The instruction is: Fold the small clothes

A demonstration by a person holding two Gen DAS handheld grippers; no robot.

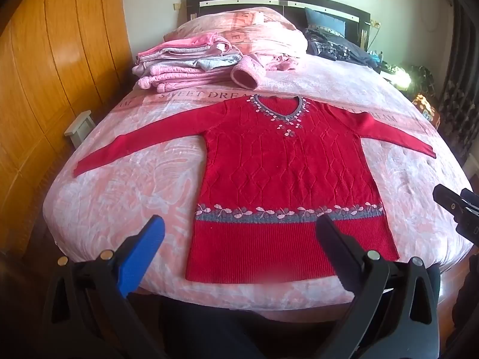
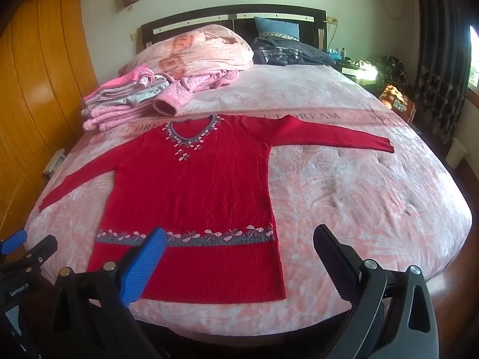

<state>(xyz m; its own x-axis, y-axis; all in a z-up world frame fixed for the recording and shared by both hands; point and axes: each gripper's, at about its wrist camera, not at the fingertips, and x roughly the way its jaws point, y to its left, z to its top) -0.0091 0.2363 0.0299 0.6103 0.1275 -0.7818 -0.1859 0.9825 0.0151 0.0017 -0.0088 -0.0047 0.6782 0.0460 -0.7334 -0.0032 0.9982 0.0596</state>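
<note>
We saw a wide bed [image 1: 344,95] under a pink floral blanket, filling most of both views, with a dark headboard [image 2: 233,15] at twelve o'clock and a wooden wardrobe [image 1: 45,74] at nine o'clock. A rumpled pink quilt [image 2: 206,51] lay heaped at the head of the bed, and just beside it at one o'clock sat a dark pile of clothes [image 2: 293,52] with a blue pillow [image 2: 277,28] behind.

The red sweater [image 1: 284,164] lay flat and face up in the middle of the blanket, unfolded, its sleeves spread toward nine and three o'clock, its neckline toward twelve and its ribbed hem toward six, near the foot edge. At eleven o'clock from it stood a stack of folded pink clothes [image 1: 182,65], with a pink cuff resting close to the neckline.

We held the left gripper [image 1: 239,227] over the hem with its jaws spread wide, holding nothing. The right gripper [image 2: 239,236] hung over the hem's right corner, jaws likewise released and empty. Each gripper appeared at the edge of the other's view, well apart.
</note>
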